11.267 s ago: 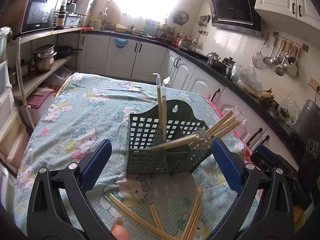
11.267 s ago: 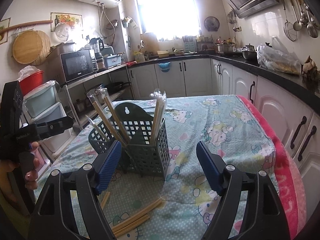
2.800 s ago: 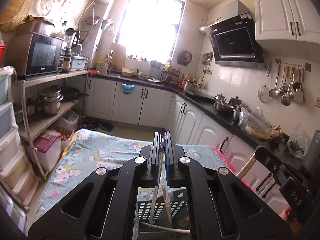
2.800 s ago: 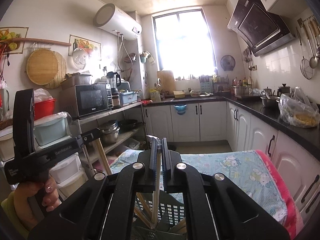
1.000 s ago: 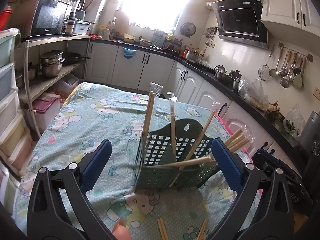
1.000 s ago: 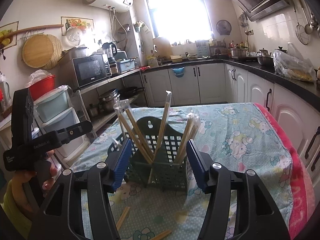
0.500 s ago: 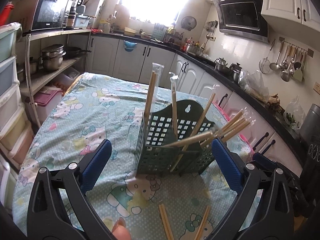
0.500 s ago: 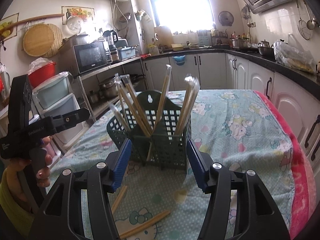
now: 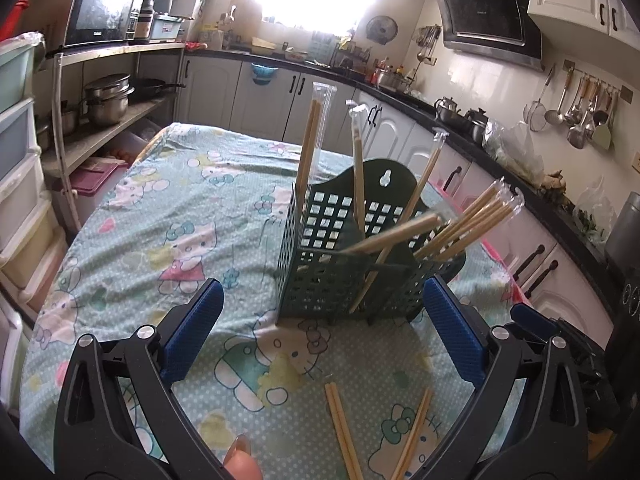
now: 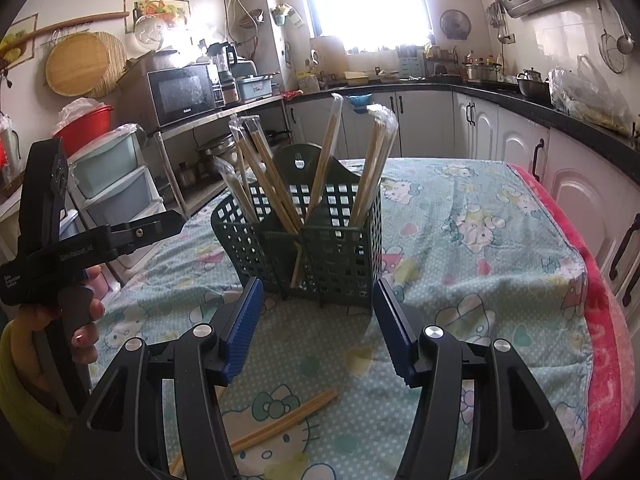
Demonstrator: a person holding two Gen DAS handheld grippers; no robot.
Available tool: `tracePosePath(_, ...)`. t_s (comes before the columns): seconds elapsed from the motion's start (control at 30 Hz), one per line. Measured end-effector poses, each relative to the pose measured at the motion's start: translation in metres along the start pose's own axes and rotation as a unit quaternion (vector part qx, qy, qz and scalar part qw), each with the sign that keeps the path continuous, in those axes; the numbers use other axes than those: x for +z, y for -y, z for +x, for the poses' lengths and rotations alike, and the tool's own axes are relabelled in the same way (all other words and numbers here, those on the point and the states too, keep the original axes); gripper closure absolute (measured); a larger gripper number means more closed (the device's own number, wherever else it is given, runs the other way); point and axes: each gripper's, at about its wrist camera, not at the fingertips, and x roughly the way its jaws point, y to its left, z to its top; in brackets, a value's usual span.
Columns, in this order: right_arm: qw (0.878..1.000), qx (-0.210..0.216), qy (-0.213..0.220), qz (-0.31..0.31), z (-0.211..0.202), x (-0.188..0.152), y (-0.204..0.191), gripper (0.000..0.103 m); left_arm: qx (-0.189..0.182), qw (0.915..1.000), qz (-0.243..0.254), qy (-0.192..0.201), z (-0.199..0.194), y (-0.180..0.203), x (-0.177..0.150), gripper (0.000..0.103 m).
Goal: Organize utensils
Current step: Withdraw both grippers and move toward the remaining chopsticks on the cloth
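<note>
A dark green lattice utensil holder (image 9: 352,264) (image 10: 320,240) stands on the patterned tablecloth with several wrapped chopstick pairs leaning out of its compartments. Loose chopstick pairs (image 9: 344,432) (image 10: 288,420) lie flat on the cloth in front of it. My left gripper (image 9: 320,332) is open, its blue pads wide apart, low over the cloth just short of the holder, with nothing between them. My right gripper (image 10: 316,320) is open too, empty, facing the holder from its other side. The left gripper's body, held by a hand (image 10: 84,320), shows in the right wrist view.
The table (image 9: 160,208) carries a pale green cartoon-print cloth; a pink cloth edge (image 10: 600,300) hangs on its right side. White cabinets and a dark counter (image 10: 540,112) run around the room. A shelf rack with microwave (image 10: 180,92) and plastic drawers (image 10: 108,176) stands to the left.
Both grippers have sunk toward the tablecloth and tilted down a little; the holder sits larger and higher in both views, and more of the loose chopsticks show below. Both stay open.
</note>
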Motion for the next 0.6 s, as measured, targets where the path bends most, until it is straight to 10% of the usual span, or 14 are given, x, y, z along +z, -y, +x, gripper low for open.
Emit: tracePosePath(0.6, 0.999, 0.008, -0.045, 0.0, 0.012, -0.029, 0.0, 0.048, 0.009, 0.9992, 0.008, -0.037, 0.017, 0.003, -0.026, 0.011)
